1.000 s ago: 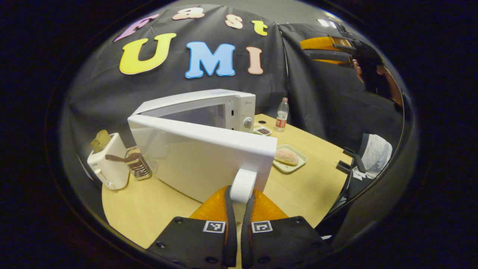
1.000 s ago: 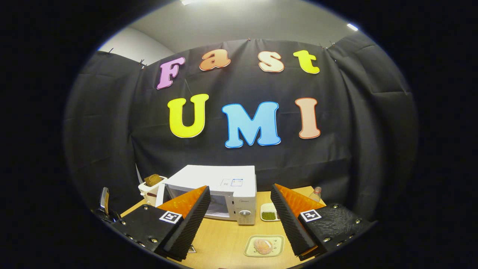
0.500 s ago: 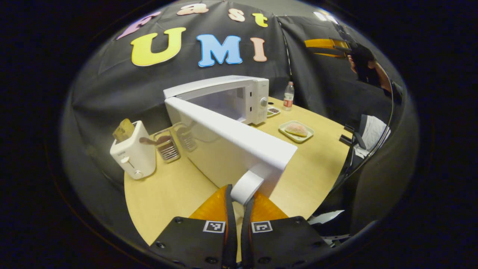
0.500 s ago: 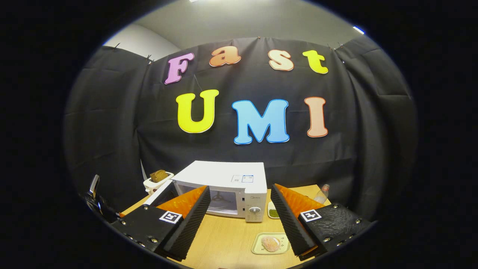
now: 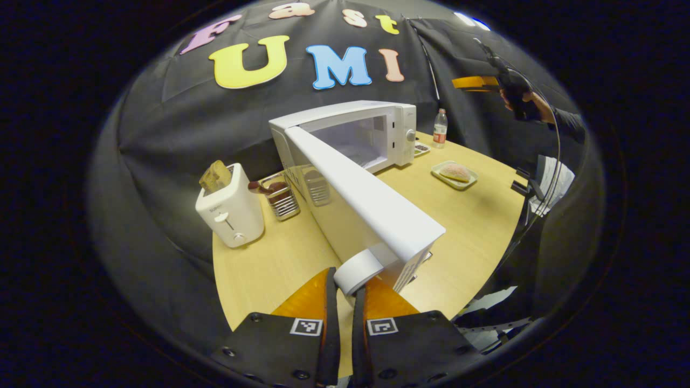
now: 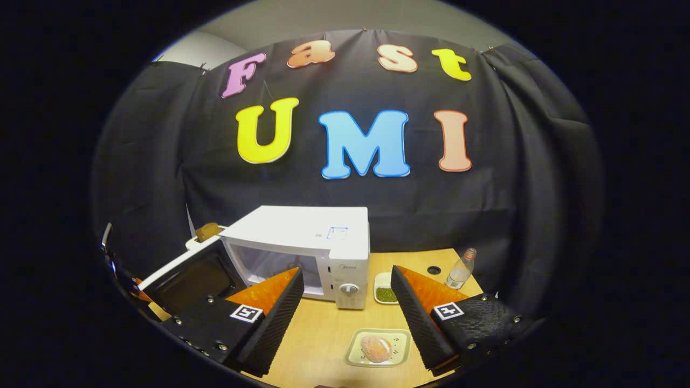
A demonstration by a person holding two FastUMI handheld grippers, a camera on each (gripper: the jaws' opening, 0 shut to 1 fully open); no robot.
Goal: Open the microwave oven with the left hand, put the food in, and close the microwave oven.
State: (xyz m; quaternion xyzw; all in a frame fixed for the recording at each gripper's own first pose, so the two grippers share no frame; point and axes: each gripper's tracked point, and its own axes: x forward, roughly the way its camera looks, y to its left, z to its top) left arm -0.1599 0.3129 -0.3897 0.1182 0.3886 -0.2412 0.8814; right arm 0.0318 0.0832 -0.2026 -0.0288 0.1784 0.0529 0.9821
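Note:
The white microwave oven [image 5: 372, 129] [image 6: 312, 242] stands at the back of the wooden table, its door [image 5: 372, 205] [image 6: 188, 275] swung wide open toward the front. My left gripper [image 5: 345, 293] is shut on the door's white handle [image 5: 358, 267]. The food, a pinkish round bun [image 6: 375, 347] [image 5: 455, 172], lies on a pale tray [image 6: 401, 350] in front of the oven. My right gripper [image 6: 347, 307] hangs open high above the table, over the tray, holding nothing. In the left gripper view it appears far off at the upper right [image 5: 477, 82], held by a hand.
A white toaster [image 5: 229, 210] with a slice of bread stands left of the door, beside a wire rack [image 5: 280, 196]. A small dish of green grains [image 6: 385, 293] and a plastic bottle [image 6: 461, 272] [image 5: 440, 128] sit right of the oven. The table's front edge [image 5: 474, 291] is close.
My left gripper has pulled the handle back, swinging the door from partly open to wide open. The right gripper's view has tilted down; the tray now shows fuller.

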